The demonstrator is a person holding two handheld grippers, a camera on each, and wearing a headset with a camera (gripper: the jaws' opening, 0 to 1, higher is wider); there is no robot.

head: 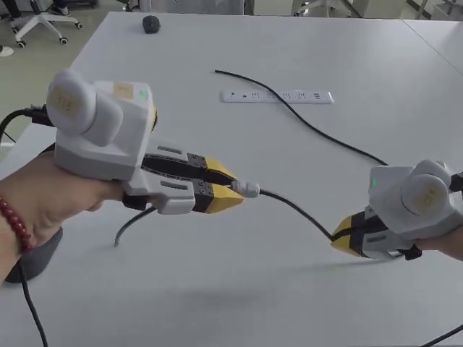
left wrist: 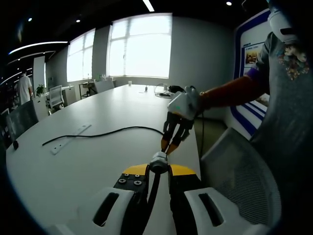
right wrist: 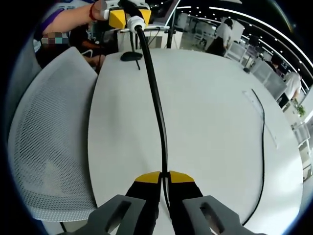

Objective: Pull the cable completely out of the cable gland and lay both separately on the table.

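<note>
My left gripper (head: 235, 189) is shut on the white cable gland (head: 247, 189), held a little above the table. The black cable (head: 296, 210) leaves the gland and runs right to my right gripper (head: 338, 240), which is shut on it low over the table. A short cable tail (head: 132, 225) hangs out behind the left jaws. In the left gripper view the gland (left wrist: 158, 161) sits at the jaw tips, with the right gripper (left wrist: 171, 143) beyond. In the right gripper view the cable (right wrist: 157, 107) rises from the shut jaws to the gland (right wrist: 135, 22).
A white power strip (head: 278, 96) lies mid-table, with the cable's long run (head: 318, 131) crossing it. A dark mouse (head: 150, 24) sits at the far edge. A dark rounded object (head: 35, 254) rests at the table's near left. A mesh chair (right wrist: 49, 137) stands beside the table.
</note>
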